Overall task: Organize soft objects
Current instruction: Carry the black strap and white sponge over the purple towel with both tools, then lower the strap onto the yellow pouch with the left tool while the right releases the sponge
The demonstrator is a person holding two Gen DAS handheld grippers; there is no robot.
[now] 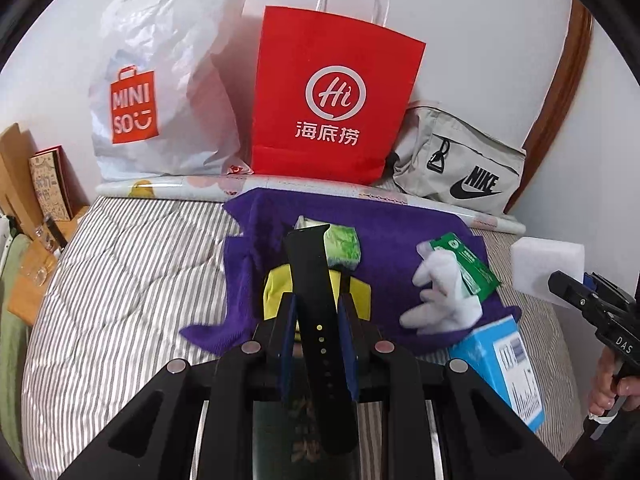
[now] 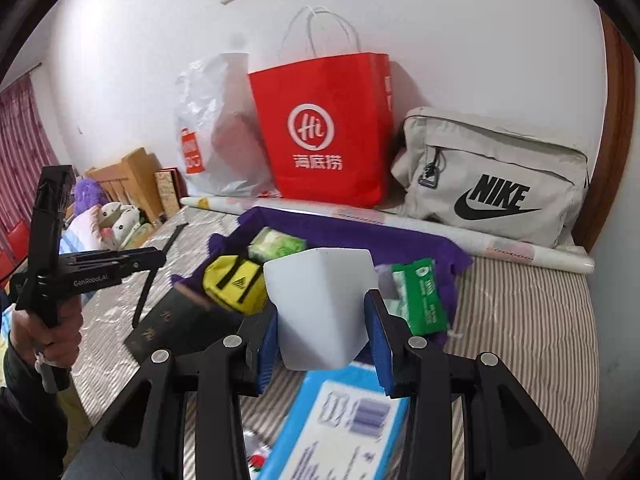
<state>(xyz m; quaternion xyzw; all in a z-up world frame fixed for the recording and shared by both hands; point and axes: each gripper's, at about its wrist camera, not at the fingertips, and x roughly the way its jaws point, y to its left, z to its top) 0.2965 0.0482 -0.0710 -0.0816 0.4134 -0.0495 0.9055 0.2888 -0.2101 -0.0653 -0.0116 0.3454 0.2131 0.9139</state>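
My left gripper (image 1: 316, 316) is shut on a black watch strap (image 1: 310, 272) that sticks out forward between its blue pads. It hangs over a yellow pouch (image 1: 276, 292) on a purple cloth (image 1: 392, 224). On the same cloth lie a green tissue pack (image 1: 344, 246), a white plush piece (image 1: 440, 292) and a green packet (image 1: 464, 260). My right gripper (image 2: 322, 332) is shut on a white foam block (image 2: 320, 304), above a blue box (image 2: 340, 420). The right wrist view shows the left gripper (image 2: 160, 258) at the left, the strap (image 2: 148, 292) dangling from it.
A white plastic bag (image 1: 160, 92), a red paper bag (image 1: 332, 96) and a grey Nike bag (image 1: 460, 160) stand along the wall behind a paper roll (image 1: 304, 186). A dark booklet (image 2: 176, 328) lies on the striped bedcover (image 1: 120, 280). Wooden furniture (image 1: 24, 240) is at the left.
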